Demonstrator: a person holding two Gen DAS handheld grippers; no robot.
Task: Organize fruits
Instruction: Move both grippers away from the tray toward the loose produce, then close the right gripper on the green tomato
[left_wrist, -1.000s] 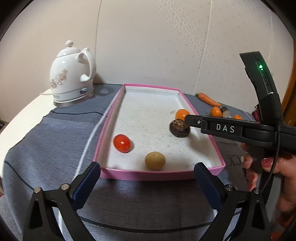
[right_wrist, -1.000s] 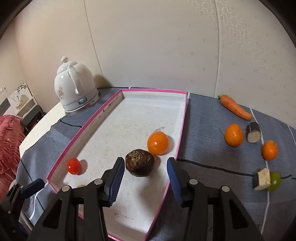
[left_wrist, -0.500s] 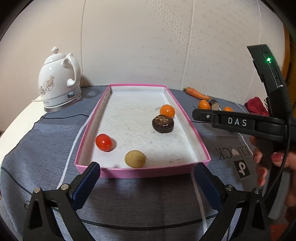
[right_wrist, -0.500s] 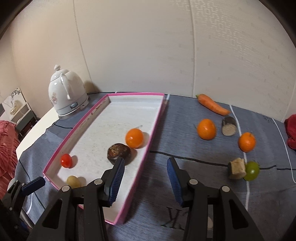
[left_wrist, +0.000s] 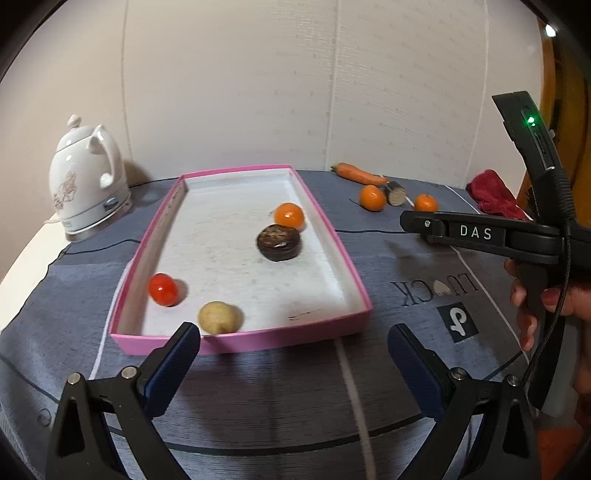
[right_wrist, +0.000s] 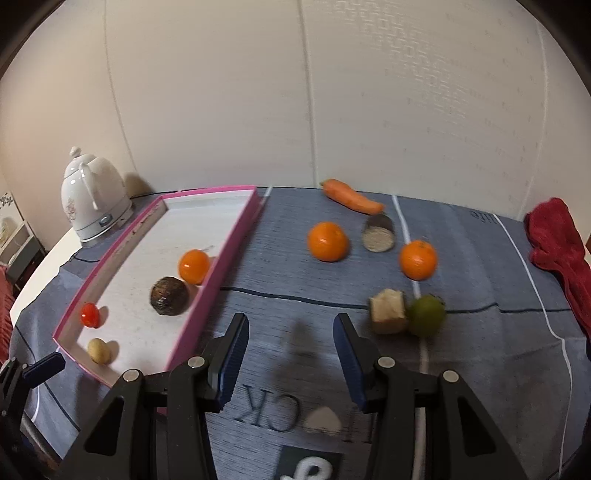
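Right wrist view: the right tongs (right_wrist: 290, 354) are seen spread wide and empty above the grey surface (right_wrist: 480, 350). Four fruits lie in the pink tray (right_wrist: 218, 273) at ten o'clock. Two oranges, one (right_wrist: 328, 242) at twelve and another (right_wrist: 418, 259) at one o'clock, and a lime (right_wrist: 425, 315) at two are left outside. The oranges are judged light, firm and prone to rolling, best pinched across the middle. The left tongs (left_wrist: 293, 363) are likewise held open and empty.
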